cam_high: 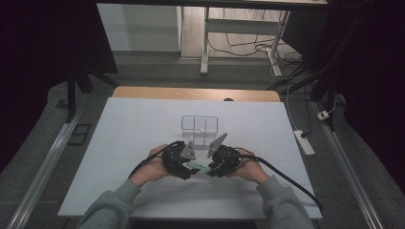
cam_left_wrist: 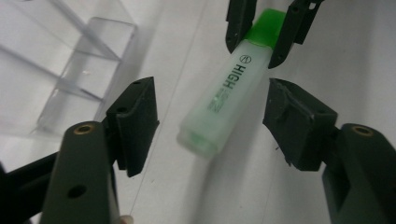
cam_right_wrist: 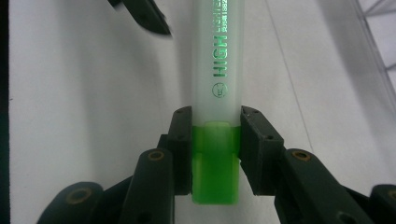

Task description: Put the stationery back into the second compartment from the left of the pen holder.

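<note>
Two grippers meet over one green highlighter (cam_right_wrist: pixel 217 93), mid-table.
Right gripper (cam_right_wrist: pixel 215 149) clamps the highlighter at its green cap end, body held out above the white table (cam_high: pixel 143 119). Left gripper (cam_left_wrist: pixel 210 121) faces it, jaws spread on either side of the free end, not touching. Clear plastic organiser (cam_high: pixel 199 125) stands just beyond.
</note>
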{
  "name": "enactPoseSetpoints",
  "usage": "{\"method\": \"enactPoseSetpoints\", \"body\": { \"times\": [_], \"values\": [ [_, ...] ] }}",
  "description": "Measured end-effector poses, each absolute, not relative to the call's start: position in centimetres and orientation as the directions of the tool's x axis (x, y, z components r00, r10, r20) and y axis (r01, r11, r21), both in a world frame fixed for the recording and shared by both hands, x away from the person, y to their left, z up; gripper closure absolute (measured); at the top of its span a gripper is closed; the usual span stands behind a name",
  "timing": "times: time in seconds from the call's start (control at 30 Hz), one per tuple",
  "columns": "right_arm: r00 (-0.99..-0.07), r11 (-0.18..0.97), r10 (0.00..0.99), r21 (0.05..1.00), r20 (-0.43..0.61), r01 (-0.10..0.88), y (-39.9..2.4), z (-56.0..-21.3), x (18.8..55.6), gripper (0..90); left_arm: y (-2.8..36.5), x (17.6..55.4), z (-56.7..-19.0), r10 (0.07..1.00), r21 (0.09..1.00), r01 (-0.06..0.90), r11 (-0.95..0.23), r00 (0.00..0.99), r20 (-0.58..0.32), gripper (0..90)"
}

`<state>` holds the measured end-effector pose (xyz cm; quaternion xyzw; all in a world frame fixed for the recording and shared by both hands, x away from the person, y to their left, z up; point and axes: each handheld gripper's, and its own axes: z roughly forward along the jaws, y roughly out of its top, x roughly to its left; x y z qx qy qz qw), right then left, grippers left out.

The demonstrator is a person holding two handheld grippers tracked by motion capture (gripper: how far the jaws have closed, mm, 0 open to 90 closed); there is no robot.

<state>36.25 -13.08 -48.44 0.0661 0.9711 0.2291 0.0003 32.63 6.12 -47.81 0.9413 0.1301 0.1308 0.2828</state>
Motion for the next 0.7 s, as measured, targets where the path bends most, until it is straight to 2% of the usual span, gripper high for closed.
{"method": "enactPoseSetpoints", "body": {
  "times": [0.13, 0.33, 0.53, 0.57, 0.7],
  "values": [
    [-0.995, 0.904, 0.095, 0.417, 0.019, 0.094, -12.5, -48.4, 35.8, 66.2, 5.6, 32.4, -48.2, 0.270, 0.535, 0.140, -0.833, 0.947, 0.173, 43.1],
    [-0.999, 0.900, 0.040, 0.434, 0.017, 0.044, -12.2, -48.5, 35.7, 66.2, 5.0, 32.0, -48.9, 0.208, 0.499, 0.107, -0.860, 0.967, 0.150, 54.2],
    [-1.000, 0.912, 0.015, 0.409, 0.014, 0.020, -12.1, -48.5, 35.3, 66.2, 4.8, 31.8, -49.2, 0.174, 0.476, 0.086, -0.875, 0.974, 0.144, 58.9],
    [-1.000, 0.912, 0.008, 0.410, 0.012, 0.012, -12.1, -48.5, 35.3, 66.2, 4.8, 32.0, -49.1, 0.147, 0.437, 0.058, -0.897, 0.974, 0.172, 59.1],
    [-1.000, 0.908, 0.009, 0.418, 0.028, 0.020, -12.1, -48.4, 35.2, 66.2, 4.7, 31.8, -49.4, 0.168, 0.431, 0.076, -0.899, 0.969, 0.180, 59.9]
  ]
}}
